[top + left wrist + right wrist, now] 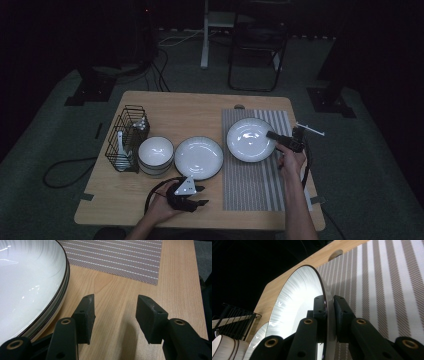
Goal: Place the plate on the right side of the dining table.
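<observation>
A white plate with a dark rim point(248, 139) is over the striped placemat point(255, 180) on the right half of the table. My right gripper point(274, 135) is shut on its right rim; in the right gripper view the rim point(325, 300) runs between the two pads, with the plate point(294, 305) seen edge-on. A stack of white plates point(198, 157) sits mid-table, and its edge point(27, 285) lies left of my left gripper point(115, 305). The left gripper point(200, 196) rests near the table's front edge, open, with only bare wood between its fingers.
A stack of white bowls point(156, 154) stands left of the plates. A black wire rack point(126, 138) with utensils stands at the table's left. The wooden table point(175, 110) has bare room at the back. A chair frame point(257, 45) stands behind the table.
</observation>
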A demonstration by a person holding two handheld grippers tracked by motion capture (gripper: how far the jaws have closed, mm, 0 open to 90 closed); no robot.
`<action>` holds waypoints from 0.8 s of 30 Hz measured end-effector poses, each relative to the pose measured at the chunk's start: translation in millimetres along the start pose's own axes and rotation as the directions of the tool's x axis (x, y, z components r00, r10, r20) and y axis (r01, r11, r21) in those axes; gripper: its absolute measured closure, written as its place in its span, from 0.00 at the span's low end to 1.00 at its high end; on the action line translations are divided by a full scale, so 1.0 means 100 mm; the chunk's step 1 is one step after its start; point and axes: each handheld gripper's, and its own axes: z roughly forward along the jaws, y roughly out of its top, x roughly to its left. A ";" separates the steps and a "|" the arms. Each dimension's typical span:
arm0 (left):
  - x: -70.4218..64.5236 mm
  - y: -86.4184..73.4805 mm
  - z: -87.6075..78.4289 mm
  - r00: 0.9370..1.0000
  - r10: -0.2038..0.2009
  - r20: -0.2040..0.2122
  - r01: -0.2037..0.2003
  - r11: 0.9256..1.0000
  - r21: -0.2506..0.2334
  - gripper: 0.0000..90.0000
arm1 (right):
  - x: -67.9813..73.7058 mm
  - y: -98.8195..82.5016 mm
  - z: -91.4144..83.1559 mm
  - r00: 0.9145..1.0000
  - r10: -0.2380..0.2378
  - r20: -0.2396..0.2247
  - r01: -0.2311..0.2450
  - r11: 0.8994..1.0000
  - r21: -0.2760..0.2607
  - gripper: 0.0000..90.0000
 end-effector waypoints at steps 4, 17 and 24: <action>0.00 0.00 0.01 1.000 0.002 -0.006 -0.002 1.000 0.004 0.56 | -0.07 -0.03 -0.03 1.000 0.002 0.017 -0.002 1.000 0.001 0.91; 0.00 0.00 0.03 1.000 0.005 -0.013 -0.004 1.000 0.014 0.56 | -0.25 -0.14 -0.05 0.998 0.012 0.058 -0.014 1.000 0.021 0.91; 0.00 0.00 0.04 1.000 0.005 -0.010 -0.005 1.000 0.018 0.56 | -0.34 -0.20 -0.10 0.998 0.027 0.064 -0.028 0.999 0.021 0.90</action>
